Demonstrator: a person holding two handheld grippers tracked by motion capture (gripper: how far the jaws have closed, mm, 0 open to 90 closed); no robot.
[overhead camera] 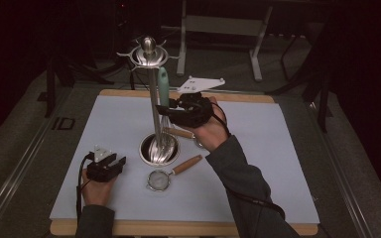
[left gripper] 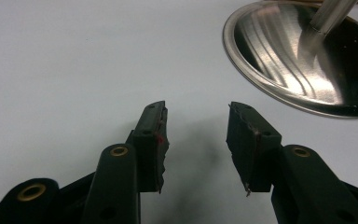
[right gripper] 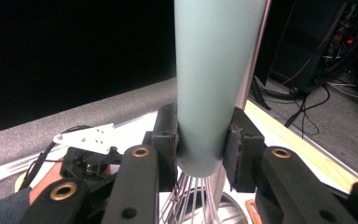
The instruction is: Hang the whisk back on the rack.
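A whisk (right gripper: 214,84) with a smooth pale green handle stands upright beside the pole of a steel utensil stand (overhead camera: 151,89), its wire loops hanging just below the handle. It is probably light, with a stiff handle that may be slippery and springy wires that would flex if squeezed, so the handle is the sensible place to hold it. The right gripper (right gripper: 200,140) is clamped on the handle's lower end, one jaw on each side, just above where the wires begin. From above, this gripper is raised over the stand's round dish base (overhead camera: 158,148). A small strainer (overhead camera: 171,173) with a wooden handle lies on the bench (overhead camera: 278,188) near the base. The left gripper (left gripper: 196,140) rests low on the bench, jaws apart and holding nothing, near the base's rim.
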